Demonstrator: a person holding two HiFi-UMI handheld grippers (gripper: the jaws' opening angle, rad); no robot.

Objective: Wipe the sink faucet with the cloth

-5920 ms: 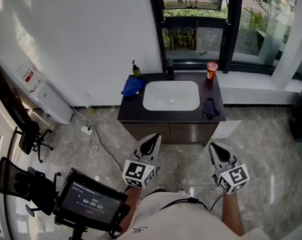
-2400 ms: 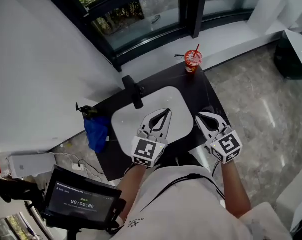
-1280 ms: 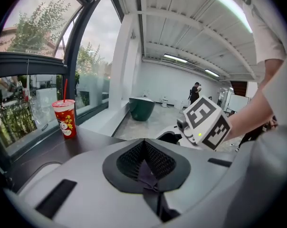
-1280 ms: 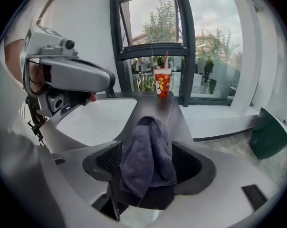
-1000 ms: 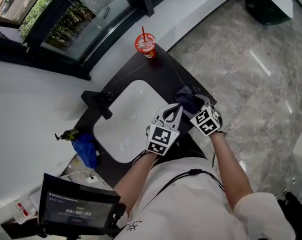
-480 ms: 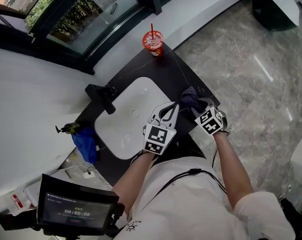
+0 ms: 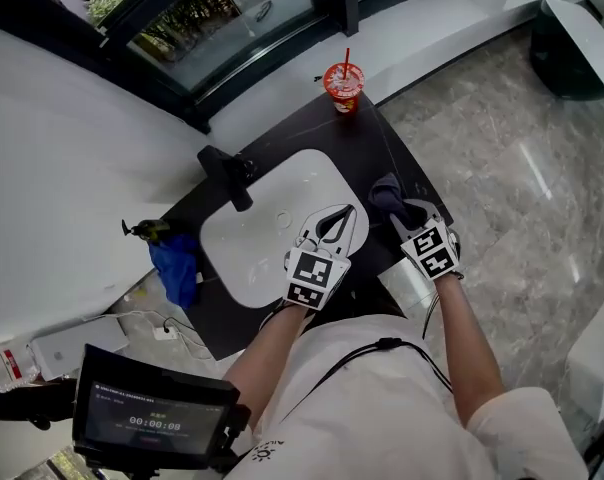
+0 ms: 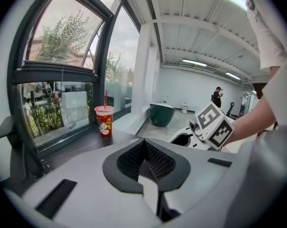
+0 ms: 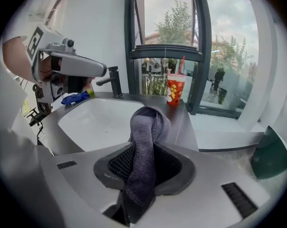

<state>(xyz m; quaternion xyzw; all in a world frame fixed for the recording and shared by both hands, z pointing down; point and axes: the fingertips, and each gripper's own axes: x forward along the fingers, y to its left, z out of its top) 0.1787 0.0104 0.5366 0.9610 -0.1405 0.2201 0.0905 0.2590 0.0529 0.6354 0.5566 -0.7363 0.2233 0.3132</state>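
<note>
The black faucet (image 7: 227,175) stands at the far rim of the white sink (image 7: 262,243); it also shows as the faucet (image 9: 114,81) behind the sink (image 9: 100,120) in the right gripper view. My right gripper (image 7: 403,209) hangs over the counter's right end. Its jaws have just been closing, and they are shut on a dark grey cloth (image 9: 146,141) that bunches up past the tips. From above, the cloth (image 7: 385,190) sits just off the counter. My left gripper (image 7: 334,219) hovers over the basin's near edge, shut and empty, pads (image 8: 155,163) together.
A red cup with a straw (image 7: 343,81) stands on the dark counter (image 7: 382,153) at the far right corner. A blue cloth (image 7: 174,266) and a small bottle (image 7: 147,230) lie at the left end. Window glass runs behind the faucet. A screen (image 7: 152,420) sits low left.
The right gripper's jaws have shut on the grey cloth at the counter's right end and raised it a little. The left gripper has drifted over the basin.
</note>
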